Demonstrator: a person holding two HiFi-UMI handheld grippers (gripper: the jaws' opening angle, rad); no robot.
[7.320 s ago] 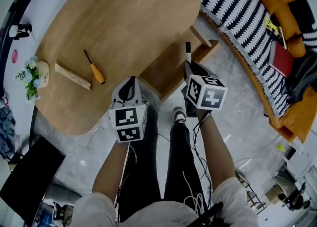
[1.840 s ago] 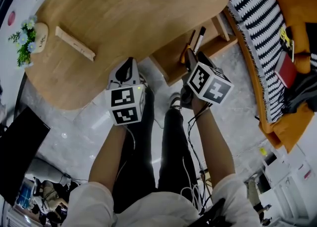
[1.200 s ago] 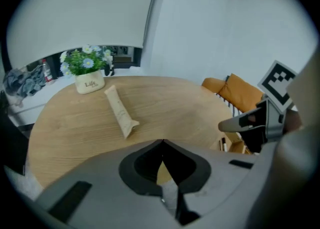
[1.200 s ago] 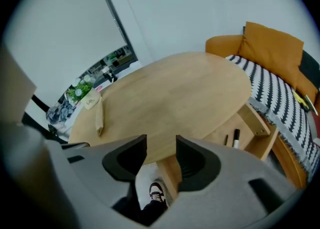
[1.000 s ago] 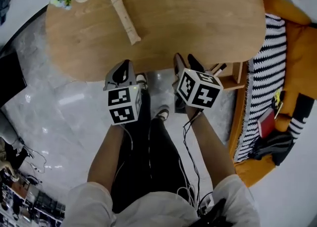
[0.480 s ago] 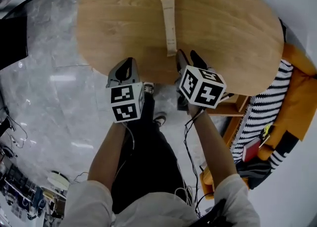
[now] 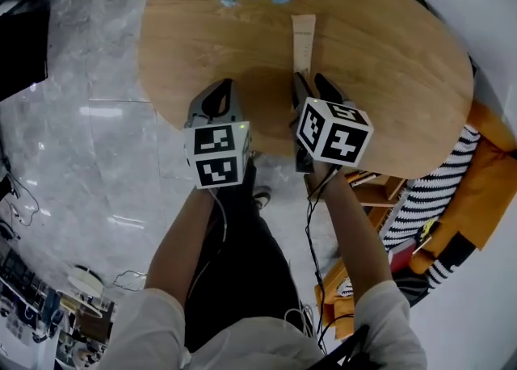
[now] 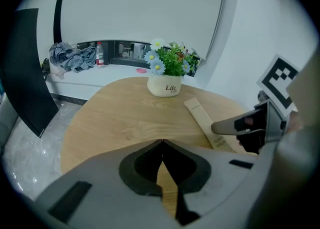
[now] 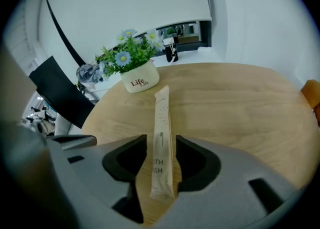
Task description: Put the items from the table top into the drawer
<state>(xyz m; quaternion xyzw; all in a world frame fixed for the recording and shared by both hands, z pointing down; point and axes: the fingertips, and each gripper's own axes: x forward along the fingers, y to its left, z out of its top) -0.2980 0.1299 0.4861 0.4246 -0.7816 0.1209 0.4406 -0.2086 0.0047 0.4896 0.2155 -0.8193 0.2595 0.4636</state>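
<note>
**Straddling the sachet, not yet pinched**

Shut on nothing at the left claw (image 8: 162, 145), over the oval wooden tabletop (image 7: 388, 77). Parted at the right claw (image 9: 161, 149), astride the near end of the long tan paper sachet (image 9: 162, 118) lying flat. Likely light, thin, floppy; best pinched across its width.

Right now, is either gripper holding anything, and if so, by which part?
Nothing is held. The right gripper has its jaws apart on either side of the near end of the paper packet, which lies on the table. The left gripper is shut and empty.
</note>
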